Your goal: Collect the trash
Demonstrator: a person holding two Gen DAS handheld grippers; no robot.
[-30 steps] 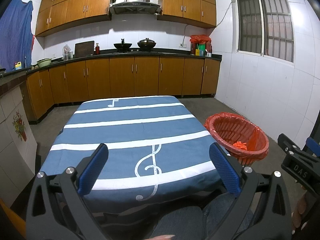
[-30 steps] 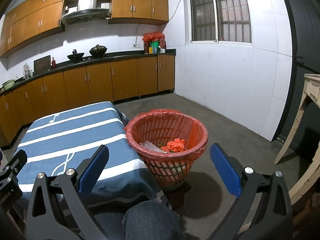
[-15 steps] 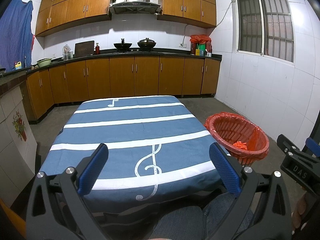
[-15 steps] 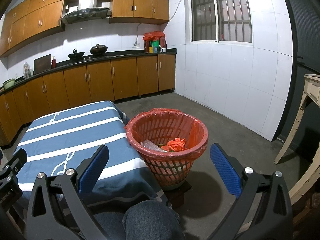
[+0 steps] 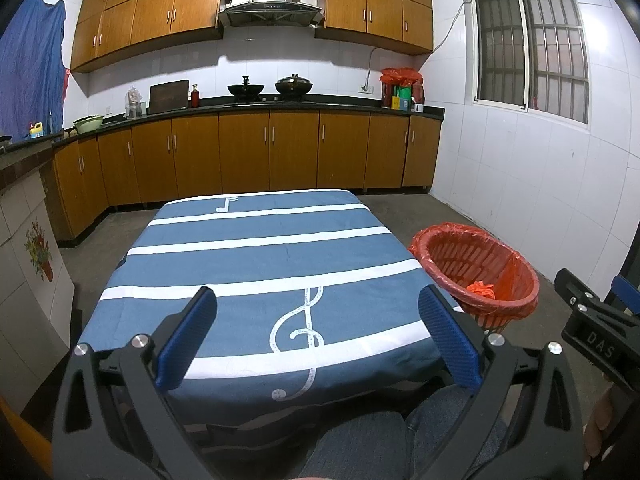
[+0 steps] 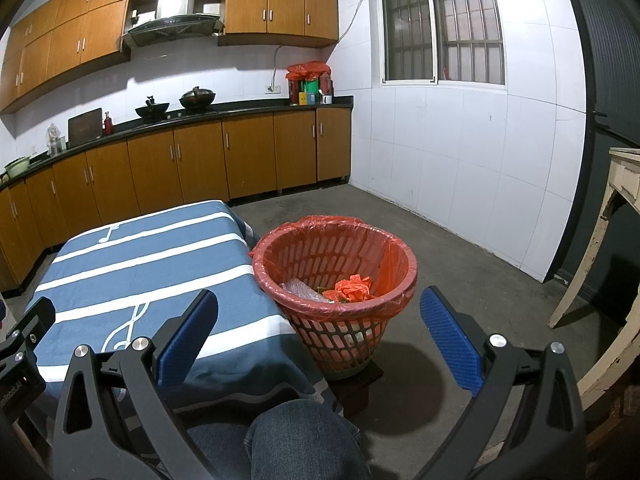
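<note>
Both claws released, nothing held. Left gripper (image 5: 318,332) has its jaws spread wide at the bottom of its frame, hanging over the near edge of the table (image 5: 256,256). Right gripper (image 6: 318,334) is equally wide at bottom centre, aimed at the trash basket (image 6: 334,318).

Basket sits on the floor just beside the table's right edge, lined with a red bag. Inside: a crumpled orange-red wad (image 6: 354,286), some clear plastic wrap (image 6: 298,290), and something greenish between them, too small to identify.

The striped tablecloth shows no loose trash in either view. My read: collection is done or nearly so, and this is an idle pose between steps.

Next move calls for checking the floor and the table's far side, which the fisheye resolves poorly, before pulling back. If anything turns up, grab with the nearer claw and drop it into the basket.
</note>
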